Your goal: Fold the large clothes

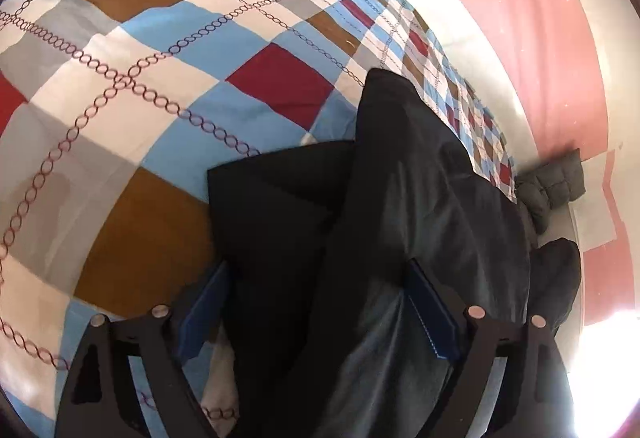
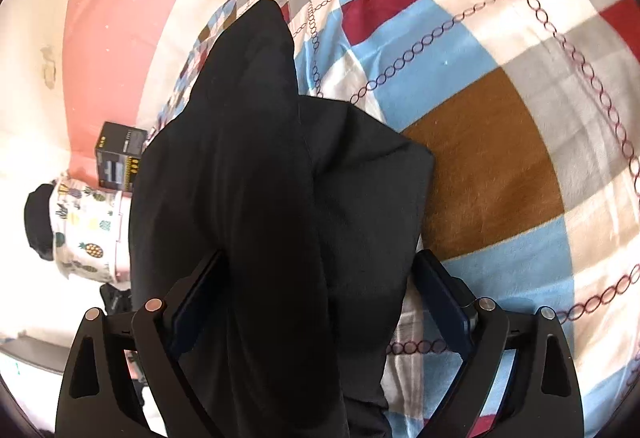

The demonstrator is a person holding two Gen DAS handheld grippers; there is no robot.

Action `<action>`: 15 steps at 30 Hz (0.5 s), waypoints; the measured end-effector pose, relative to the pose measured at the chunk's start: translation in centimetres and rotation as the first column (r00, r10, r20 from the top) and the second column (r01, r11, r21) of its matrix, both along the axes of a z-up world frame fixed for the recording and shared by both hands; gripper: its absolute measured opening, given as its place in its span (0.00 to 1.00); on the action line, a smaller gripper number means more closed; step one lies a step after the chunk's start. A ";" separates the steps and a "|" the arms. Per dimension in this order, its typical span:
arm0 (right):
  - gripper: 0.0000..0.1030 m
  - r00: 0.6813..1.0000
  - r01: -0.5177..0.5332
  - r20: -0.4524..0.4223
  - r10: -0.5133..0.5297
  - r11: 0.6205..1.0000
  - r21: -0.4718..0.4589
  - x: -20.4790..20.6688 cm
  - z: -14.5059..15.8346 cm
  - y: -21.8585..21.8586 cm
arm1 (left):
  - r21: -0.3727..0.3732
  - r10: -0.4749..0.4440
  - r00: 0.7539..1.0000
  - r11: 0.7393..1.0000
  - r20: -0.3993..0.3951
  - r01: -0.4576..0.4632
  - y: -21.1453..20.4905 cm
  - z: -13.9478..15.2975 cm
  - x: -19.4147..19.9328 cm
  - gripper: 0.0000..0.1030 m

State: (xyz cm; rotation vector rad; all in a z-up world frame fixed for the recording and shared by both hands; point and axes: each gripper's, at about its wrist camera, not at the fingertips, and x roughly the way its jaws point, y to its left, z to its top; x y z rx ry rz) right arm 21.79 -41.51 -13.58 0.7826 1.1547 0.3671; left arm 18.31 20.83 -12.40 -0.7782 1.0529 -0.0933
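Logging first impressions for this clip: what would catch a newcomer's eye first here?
A black garment lies bunched on the bed, running up the middle of both wrist views between wide-open jaws. Under it spreads a bold checked bedspread in red, blue, brown and white with chain lines. Behind the bed stands a pink wall.

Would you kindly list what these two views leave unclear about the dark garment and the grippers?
- Left wrist view: the dark garment runs off the bottom edge, so its type is unclear.
- Right wrist view: the garment fills the open right gripper; contact is unclear.
- Left wrist view: glare whites out the corner beside the left gripper.
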 end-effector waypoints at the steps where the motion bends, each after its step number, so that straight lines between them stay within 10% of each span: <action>1: 0.90 1.000 -0.011 -0.001 0.011 1.000 0.007 -0.3 0.1 0.1 | -0.007 -0.013 1.000 1.000 0.000 0.013 -0.2 -0.1 -0.4 0.87; 15: 0.90 0.992 -0.129 -0.009 0.128 0.989 -0.074 1.3 0.1 3.4 | 0.009 -0.069 0.994 0.998 -0.086 0.070 -3.0 -0.9 1.2 1.00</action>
